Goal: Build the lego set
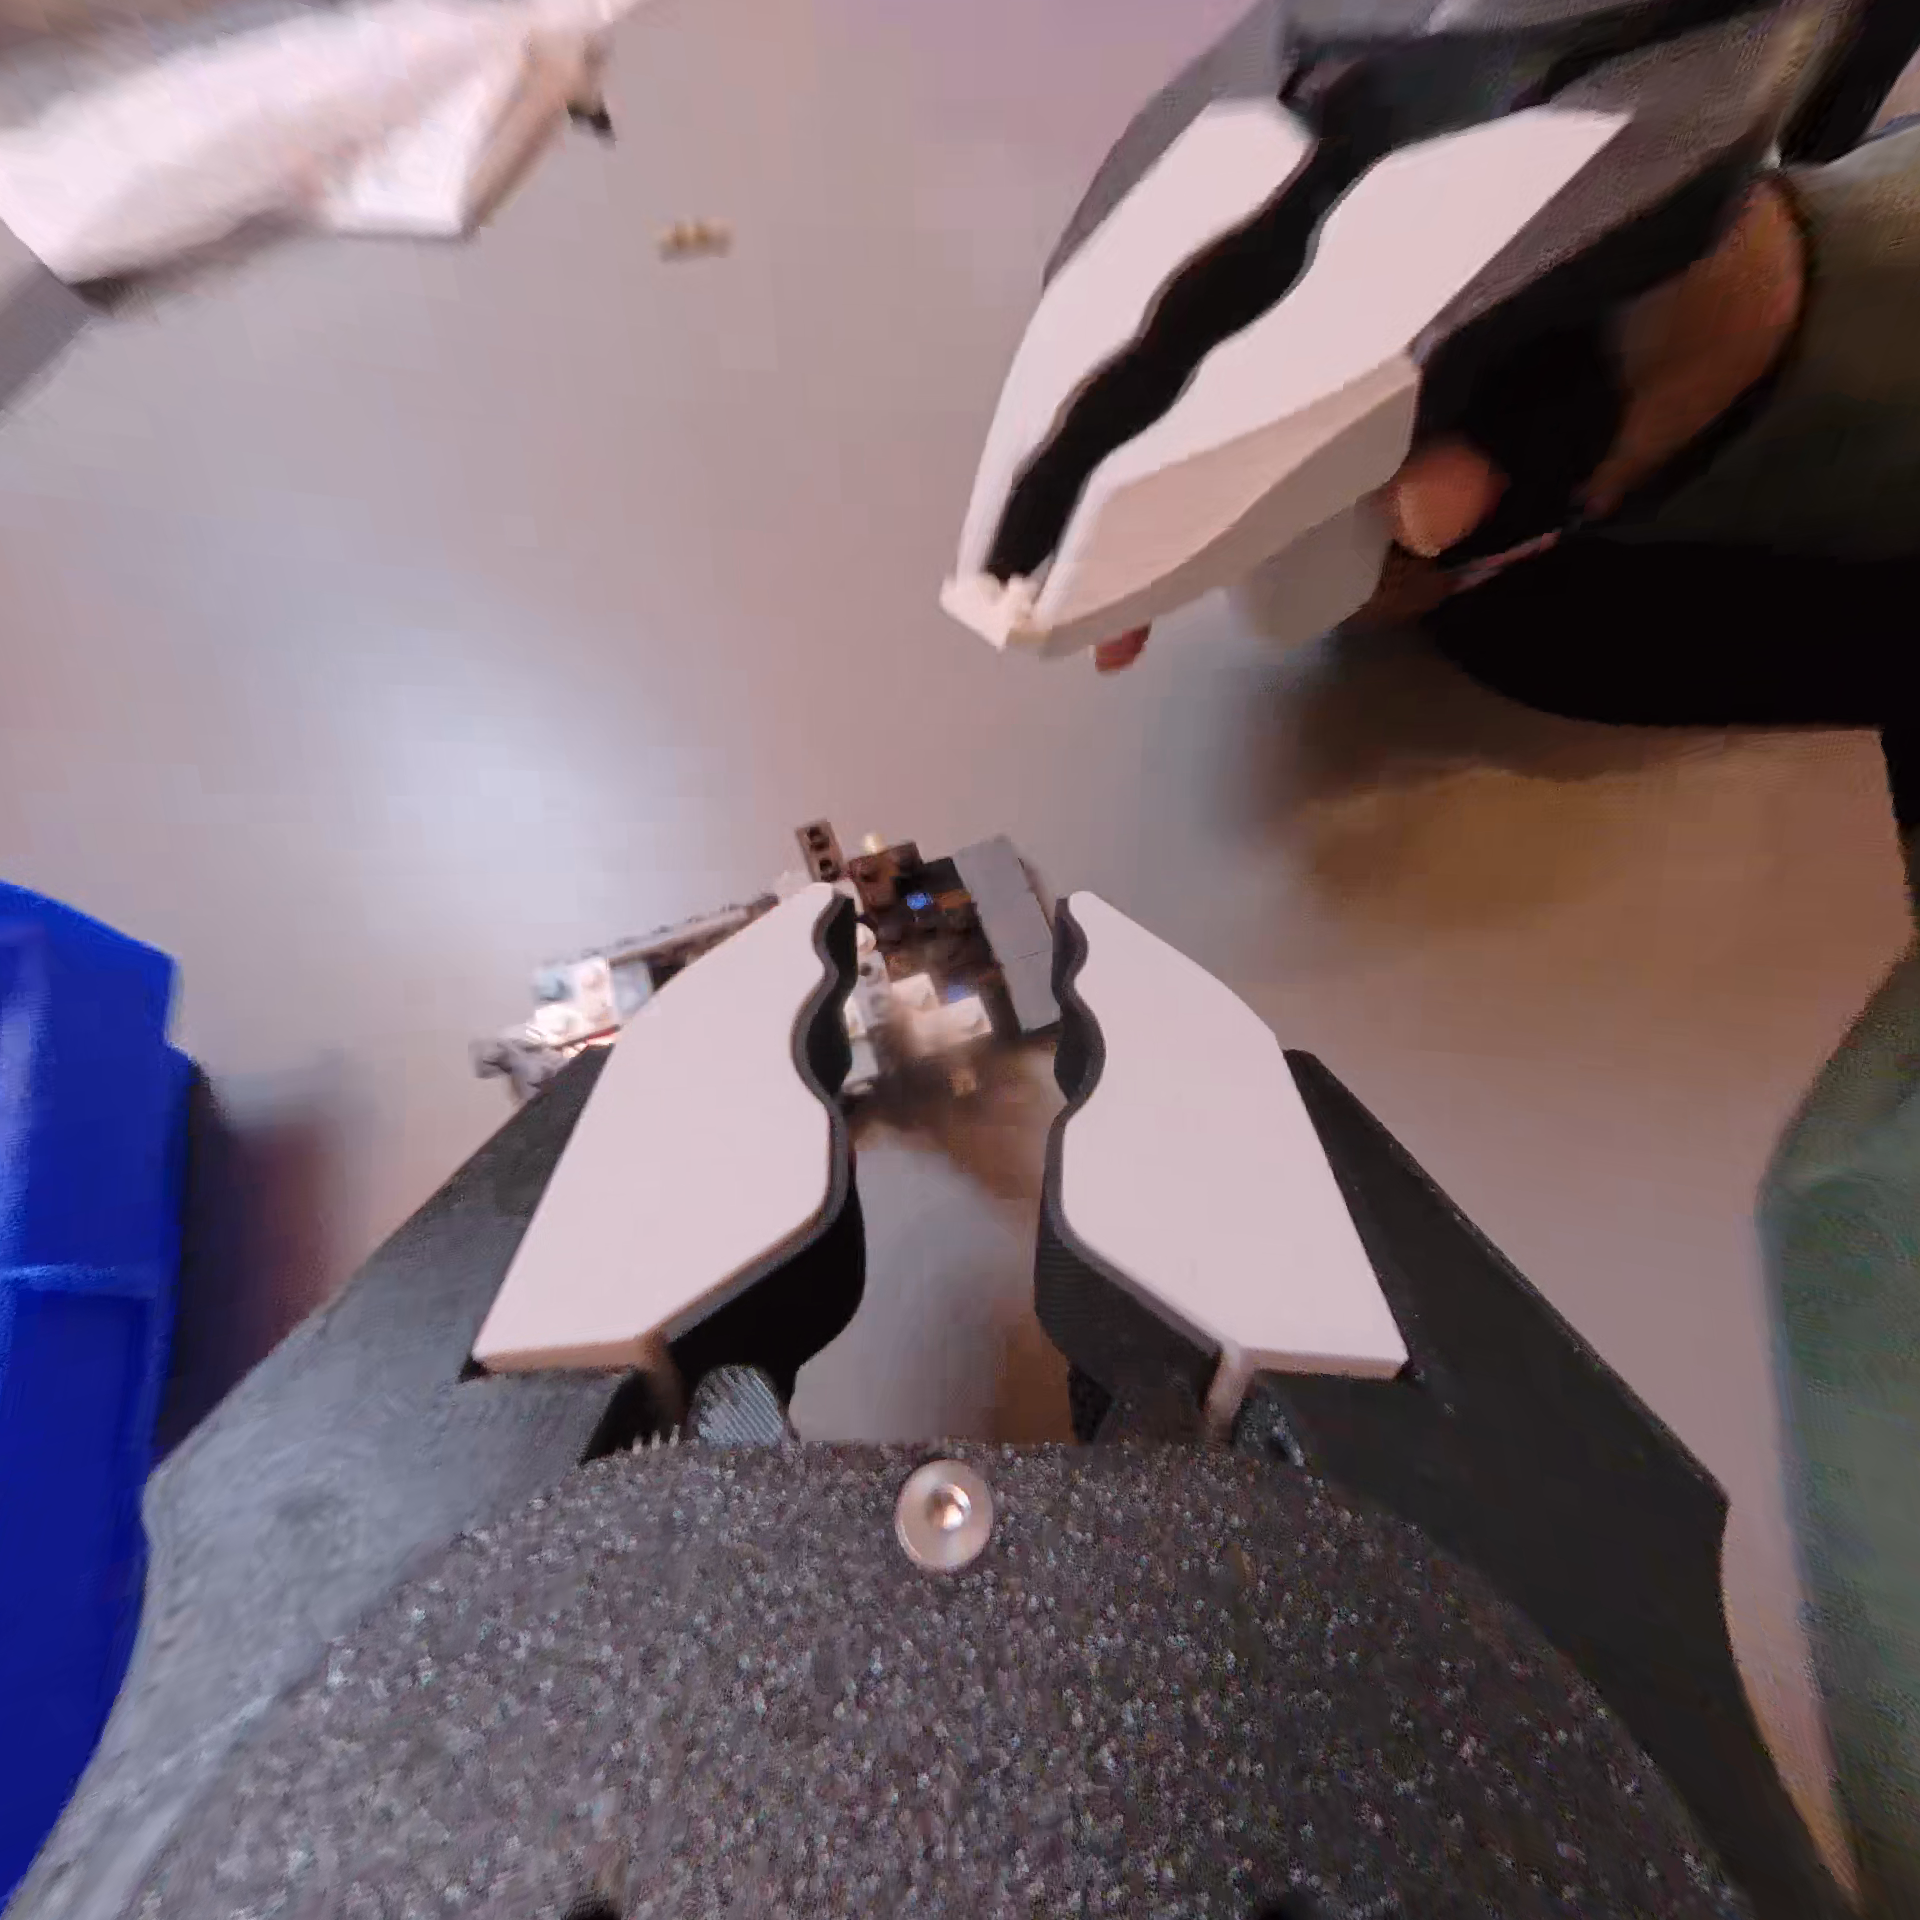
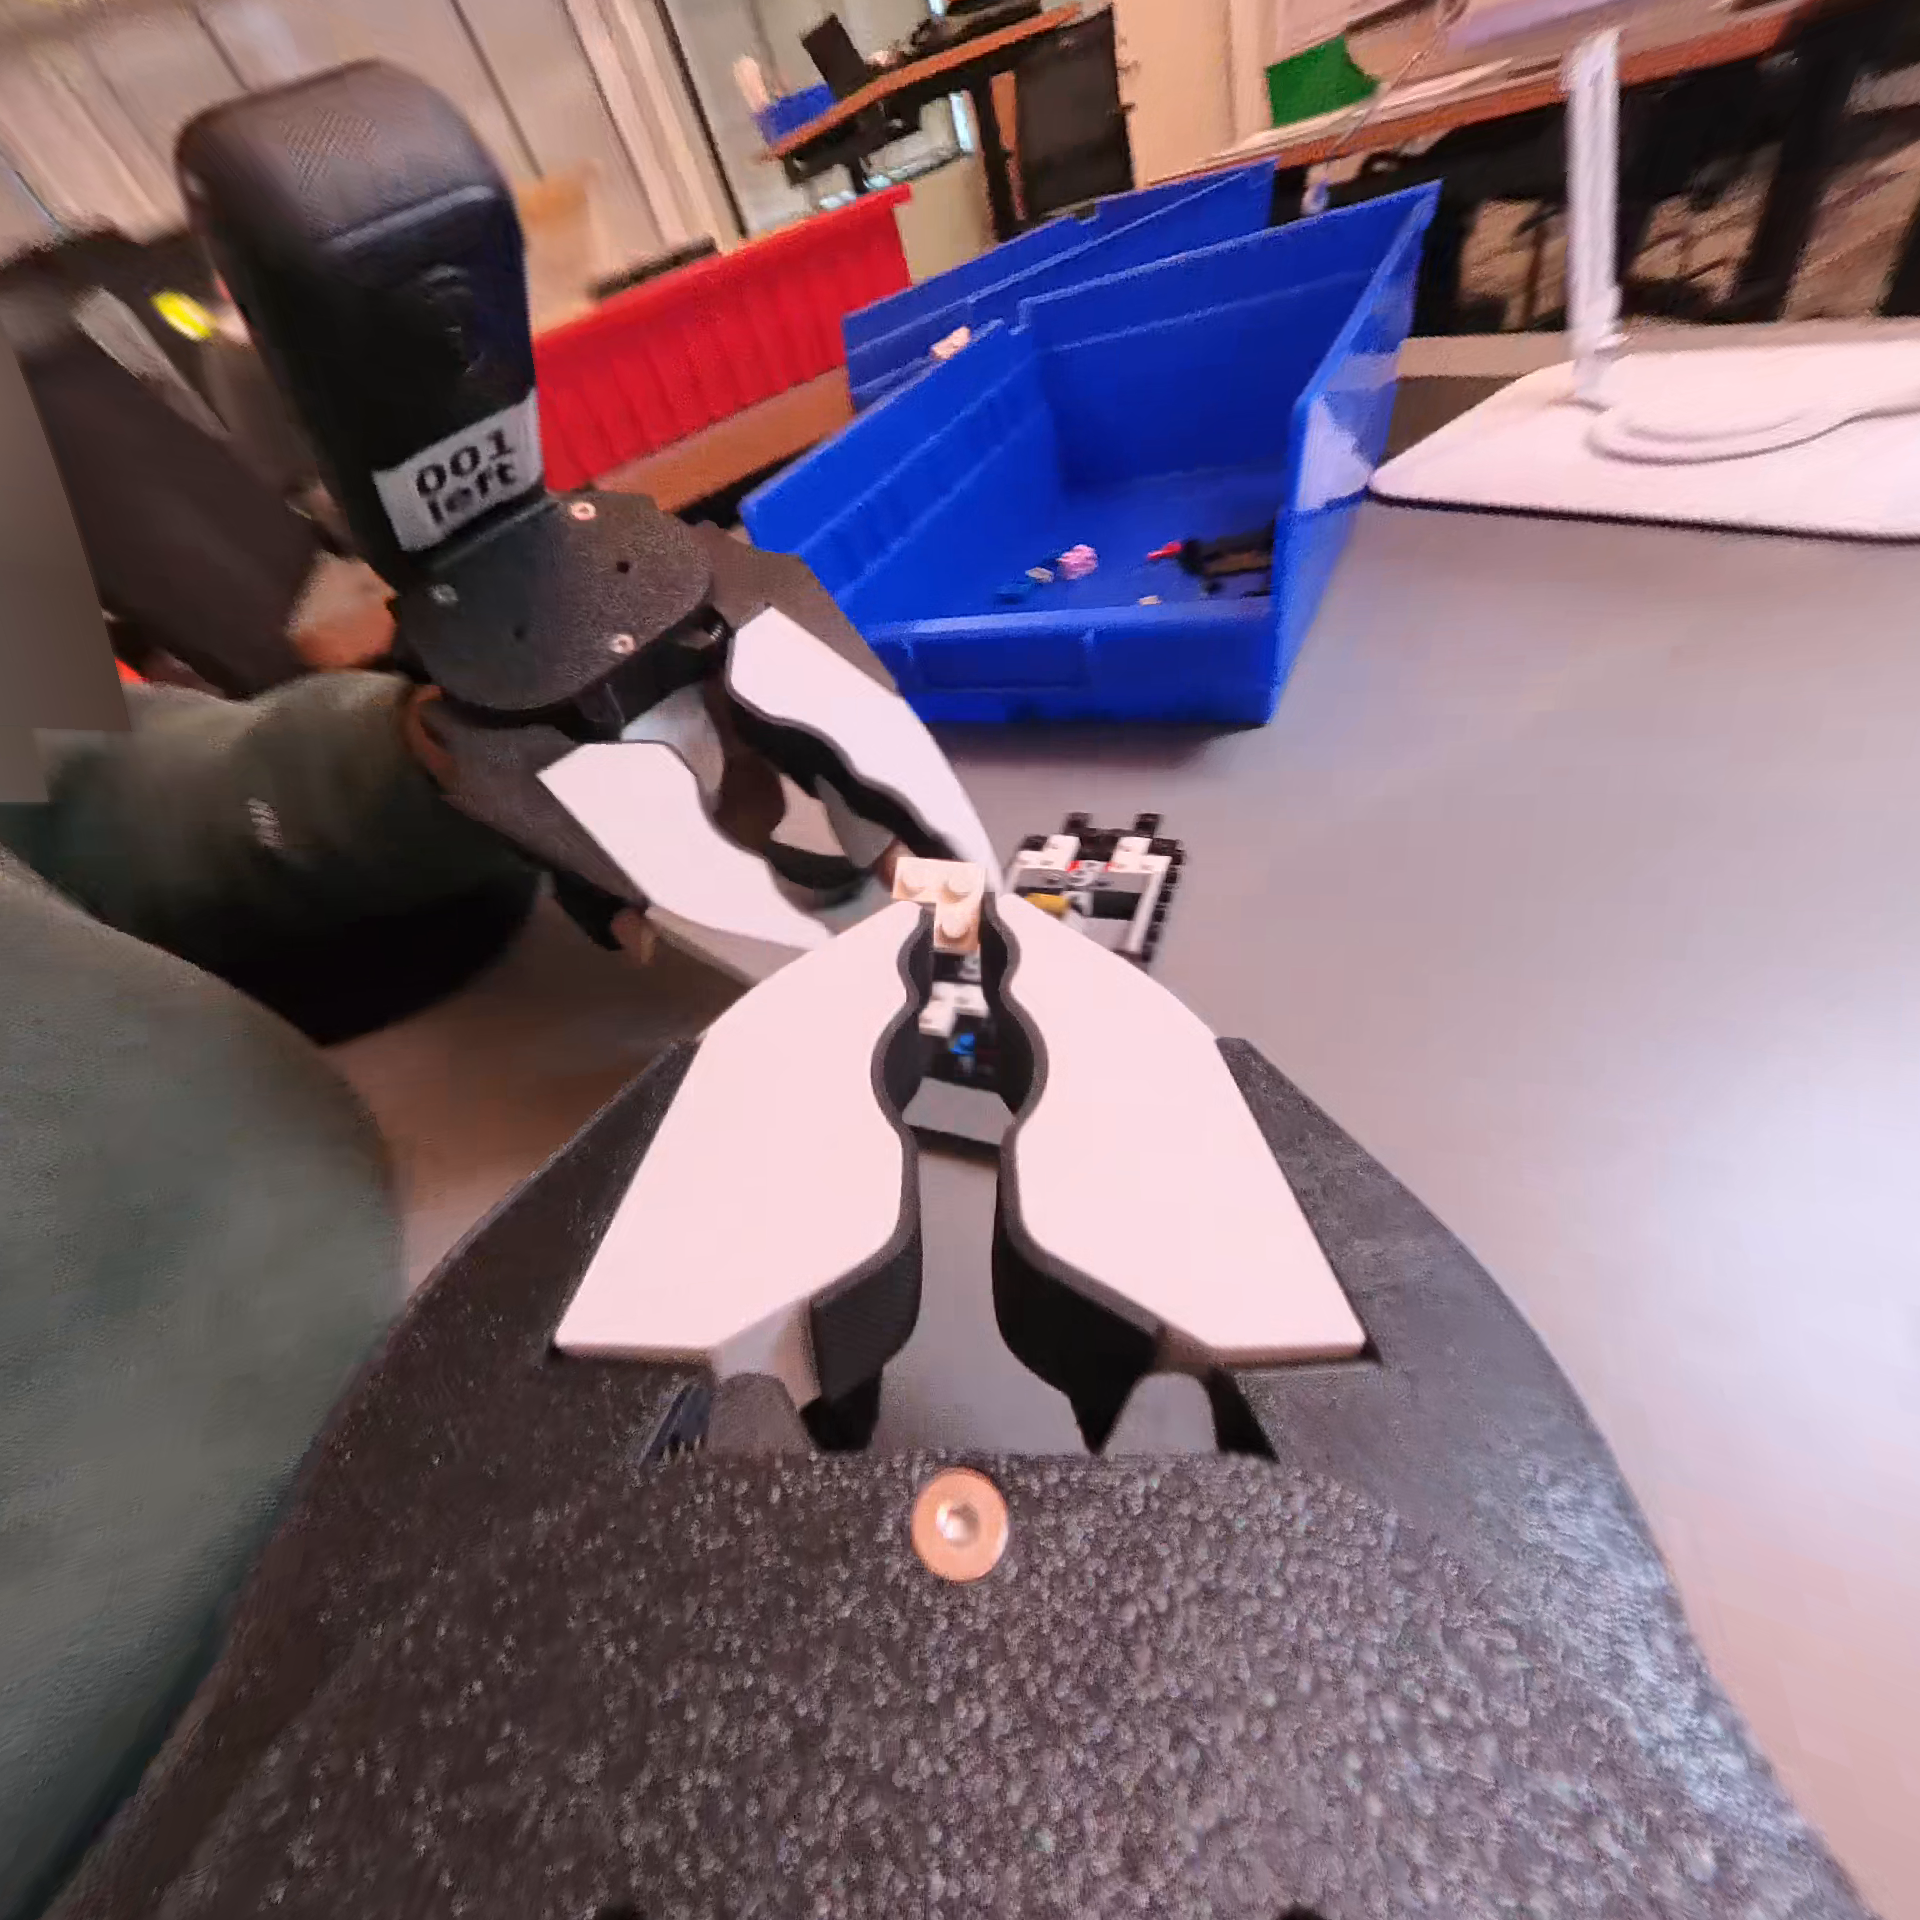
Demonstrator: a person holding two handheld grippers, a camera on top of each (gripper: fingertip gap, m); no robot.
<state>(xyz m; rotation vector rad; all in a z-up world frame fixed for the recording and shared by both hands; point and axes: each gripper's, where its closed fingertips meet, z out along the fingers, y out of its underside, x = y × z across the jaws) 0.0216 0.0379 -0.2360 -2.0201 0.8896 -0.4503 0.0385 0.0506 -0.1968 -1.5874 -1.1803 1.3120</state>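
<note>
My left gripper (image 1: 956, 914) is open, low over the grey table (image 1: 416, 623), its fingertips on either side of the near end of a small black, white and grey brick model (image 1: 966, 935). My right gripper (image 2: 958, 920) is shut on a small pale brick plate (image 2: 948, 896) and holds it just above the model (image 2: 1107, 883). In the left wrist view the right gripper (image 1: 1003, 613) hovers above and beyond the model, tips pointing down, the pale plate's edge showing at its tip. In the right wrist view the left gripper (image 2: 821, 883) comes in from the left, jaws apart.
A blue bin (image 2: 1091, 644) with several loose small bricks stands behind the model; its corner shows in the left wrist view (image 1: 73, 1247). A white base with a stem (image 2: 1662, 457) sits at the back right. A tan brick (image 1: 694, 239) lies farther off. Sleeves and hands flank the grippers. The tips of one gripper are about 5 centimetres away from the tips of the other.
</note>
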